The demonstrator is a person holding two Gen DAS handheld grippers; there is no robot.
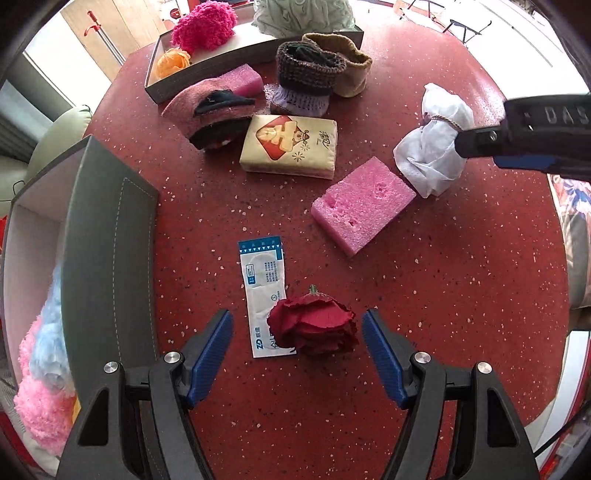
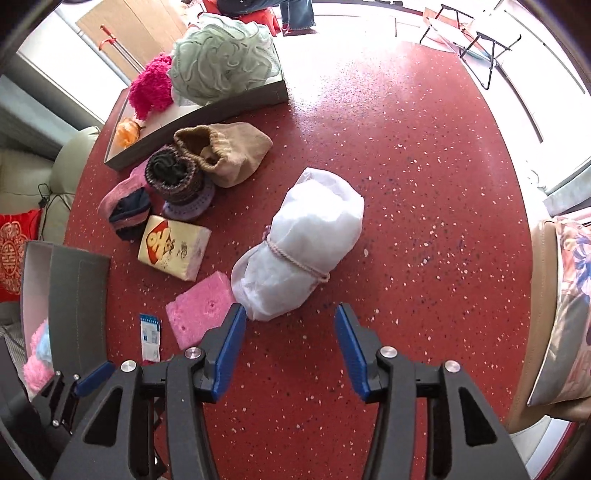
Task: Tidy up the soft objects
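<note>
Where the rose (image 1: 314, 322) lies, mask packet (image 1: 264, 295) underneath, sponge (image 1: 364, 205) near

Flower (image 1: 314, 323) on packet (image 1: 264, 295)

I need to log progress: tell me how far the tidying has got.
Done: fluffy pompoms sit in the grey box; a loofah and magenta pompom fill the far tray.
In hand: nothing. The left gripper brackets the red fabric rose, open; the right gripper approaches the white bundle.
Left: sponges, knitted pouches, tissue pack.
</note>
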